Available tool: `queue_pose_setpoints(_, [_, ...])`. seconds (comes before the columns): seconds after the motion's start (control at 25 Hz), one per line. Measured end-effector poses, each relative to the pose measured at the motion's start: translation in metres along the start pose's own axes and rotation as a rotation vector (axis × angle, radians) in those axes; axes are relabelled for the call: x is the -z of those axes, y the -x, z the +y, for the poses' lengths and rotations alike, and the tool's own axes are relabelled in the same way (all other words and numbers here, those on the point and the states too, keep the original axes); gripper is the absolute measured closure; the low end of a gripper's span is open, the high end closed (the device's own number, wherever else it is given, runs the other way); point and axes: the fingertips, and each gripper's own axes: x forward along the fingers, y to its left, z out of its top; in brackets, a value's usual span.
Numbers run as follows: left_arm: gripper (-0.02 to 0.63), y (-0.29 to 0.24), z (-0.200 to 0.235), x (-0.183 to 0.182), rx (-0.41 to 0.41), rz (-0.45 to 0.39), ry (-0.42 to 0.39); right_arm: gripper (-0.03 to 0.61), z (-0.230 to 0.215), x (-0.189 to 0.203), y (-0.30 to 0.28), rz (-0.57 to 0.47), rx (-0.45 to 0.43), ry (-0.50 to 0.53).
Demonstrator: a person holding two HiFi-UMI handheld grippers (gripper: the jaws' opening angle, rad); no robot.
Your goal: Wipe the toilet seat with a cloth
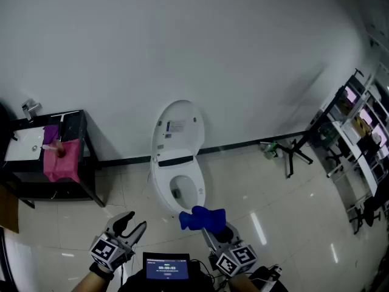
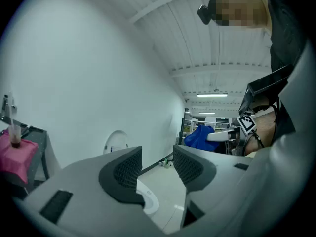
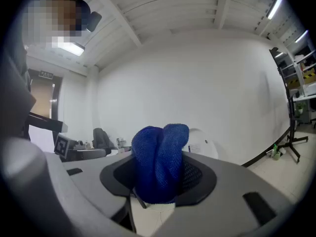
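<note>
A white toilet (image 1: 178, 181) stands against the wall with its lid (image 1: 179, 126) raised and its seat (image 1: 187, 190) down. My right gripper (image 1: 206, 225) is shut on a bunched blue cloth (image 1: 202, 218), held just in front of the bowl's near rim; the same blue cloth (image 3: 159, 162) fills the gap between the jaws in the right gripper view. My left gripper (image 1: 129, 224) is open and empty, lower left of the toilet. In the left gripper view the open gripper (image 2: 155, 168) points toward the toilet (image 2: 116, 142), and the blue cloth (image 2: 201, 136) shows at the right.
A black stand (image 1: 72, 187) at the left carries a white basin (image 1: 23, 145) and a pink cloth (image 1: 62, 160). A black tripod base (image 1: 293, 152) and metal shelves (image 1: 355, 132) stand at the right. A small screen (image 1: 166, 266) sits at the person's chest. Glossy tiled floor (image 1: 273, 212) surrounds the toilet.
</note>
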Motion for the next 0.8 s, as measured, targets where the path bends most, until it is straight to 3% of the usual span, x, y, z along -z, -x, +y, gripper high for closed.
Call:
queue_pose_setpoints(0.4, [0.408, -0.04, 0.053, 0.012, -0.008, 0.051, 0.001, 0.37, -0.042, 0.017, -0.089, 0.066, -0.005, 0.024])
queue_pose_setpoints(0.8, [0.408, -0.132, 0.143, 0.066, -0.081, 0.185, 0.004, 0.37, -0.137, 0.092, -0.258, 0.283, -0.073, 0.086])
